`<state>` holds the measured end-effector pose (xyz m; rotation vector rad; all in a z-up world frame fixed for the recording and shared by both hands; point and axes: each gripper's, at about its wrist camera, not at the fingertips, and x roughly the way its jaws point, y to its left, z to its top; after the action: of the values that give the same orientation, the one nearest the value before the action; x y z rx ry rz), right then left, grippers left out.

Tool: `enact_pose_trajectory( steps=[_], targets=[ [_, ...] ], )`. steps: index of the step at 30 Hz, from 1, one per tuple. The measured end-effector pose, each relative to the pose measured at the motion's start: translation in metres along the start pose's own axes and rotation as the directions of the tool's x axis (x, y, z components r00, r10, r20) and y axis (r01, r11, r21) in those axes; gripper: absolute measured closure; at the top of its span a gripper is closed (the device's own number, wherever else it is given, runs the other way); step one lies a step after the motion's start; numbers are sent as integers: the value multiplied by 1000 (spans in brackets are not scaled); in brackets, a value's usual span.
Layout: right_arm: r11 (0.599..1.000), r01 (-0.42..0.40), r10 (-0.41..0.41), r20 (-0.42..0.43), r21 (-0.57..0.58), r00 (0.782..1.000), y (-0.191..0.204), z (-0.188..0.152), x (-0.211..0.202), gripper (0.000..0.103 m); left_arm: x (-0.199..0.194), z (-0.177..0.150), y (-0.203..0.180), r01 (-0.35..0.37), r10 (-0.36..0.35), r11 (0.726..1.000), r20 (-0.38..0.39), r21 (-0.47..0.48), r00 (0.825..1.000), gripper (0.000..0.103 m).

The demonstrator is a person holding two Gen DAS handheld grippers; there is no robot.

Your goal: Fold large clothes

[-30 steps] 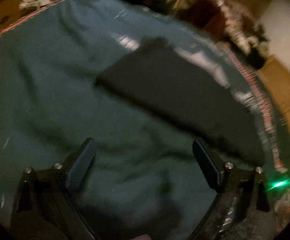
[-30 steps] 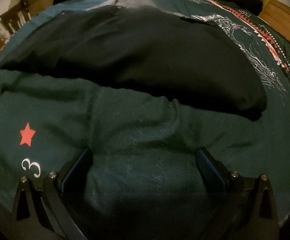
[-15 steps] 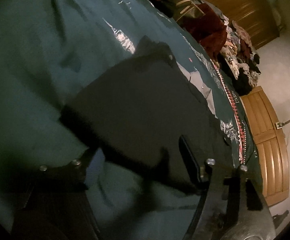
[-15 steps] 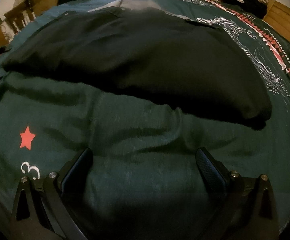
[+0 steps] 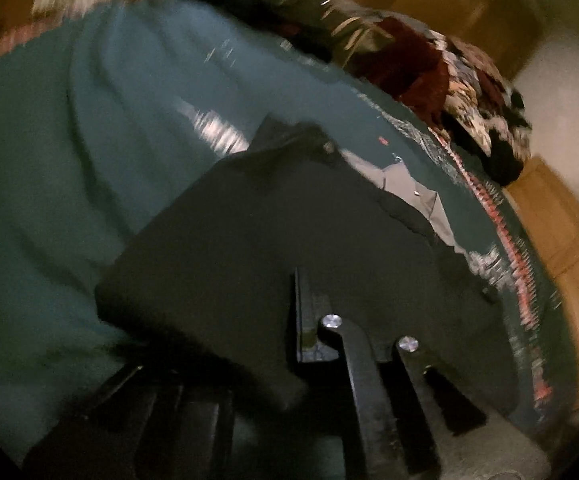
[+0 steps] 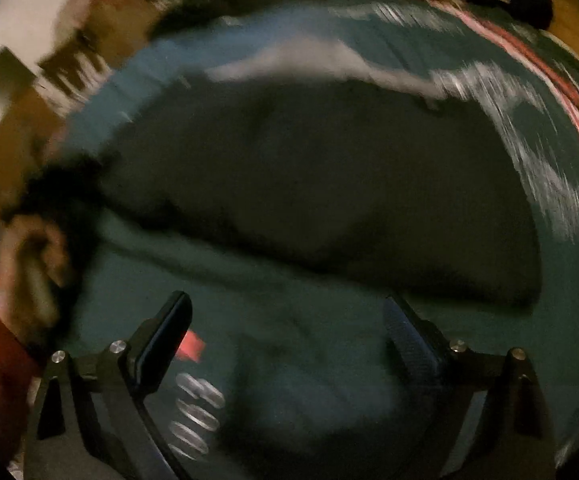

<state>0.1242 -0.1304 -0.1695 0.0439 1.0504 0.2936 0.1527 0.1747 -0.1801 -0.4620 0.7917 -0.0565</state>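
My left gripper (image 5: 289,320) has just closed on the near corner of the folded black garment (image 5: 289,232), which lies on the teal bedspread (image 5: 49,160). One finger is hidden under the cloth, so I judge it gripped and ready to lift. The garment's long axis runs left to right across the bed. My right gripper (image 6: 289,336) (blurred) stands wide apart, empty, above the bedspread.

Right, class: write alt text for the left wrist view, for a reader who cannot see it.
The left gripper has closed on the near edge of a black garment lying on a teal blanket. Piled clothes and wooden furniture sit blurred behind.
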Motion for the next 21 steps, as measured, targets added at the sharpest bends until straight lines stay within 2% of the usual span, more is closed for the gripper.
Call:
enact_pose_trajectory(
  steps=[2, 5, 7, 9, 11, 12, 14, 17, 20, 21],
  targets=[
    [998, -65, 66, 29, -11, 997, 11, 33, -6, 4, -6, -1, -19, -40, 35, 995, 51, 97, 998, 99],
    [979, -201, 202, 3, -39, 979, 39, 99, 9, 3, -15, -3, -45, -71, 45, 974, 120, 216, 992, 99],
    [963, -253, 249, -53, -96, 967, 70, 152, 38, 3, -17, -6, -58, -87, 46, 955, 149, 282, 988, 99],
    [945, -301, 279, -165, -126, 946, 103, 193, 75, 4, -18, -10, -71, -110, 51, 928, 172, 355, 984, 99],
    [944, -286, 248, -219, -163, 944, 130, 217, 97, 4, -16, -16, -84, -132, 54, 894, 190, 428, 980, 99],
    [929, -317, 255, -289, -192, 923, 149, 232, 115, 4, -14, -18, -87, -138, 54, 881, 194, 453, 980, 98],
    [928, -332, 255, -366, -166, 895, 163, 246, 138, 5, -9, -20, -92, -146, 54, 861, 198, 487, 979, 98],
    [949, -240, 144, -400, -203, 905, 170, 260, 167, 5, -2, -21, -96, -154, 57, 837, 197, 525, 979, 98],
    [958, -218, 117, -438, -188, 891, 164, 260, 187, 6, 1, -24, -101, -163, 53, 805, 204, 570, 978, 98],
    [959, -207, 106, -437, -192, 893, 162, 260, 190, 12, 2, -25, -103, -163, 51, 795, 203, 584, 978, 98]
  ],
)
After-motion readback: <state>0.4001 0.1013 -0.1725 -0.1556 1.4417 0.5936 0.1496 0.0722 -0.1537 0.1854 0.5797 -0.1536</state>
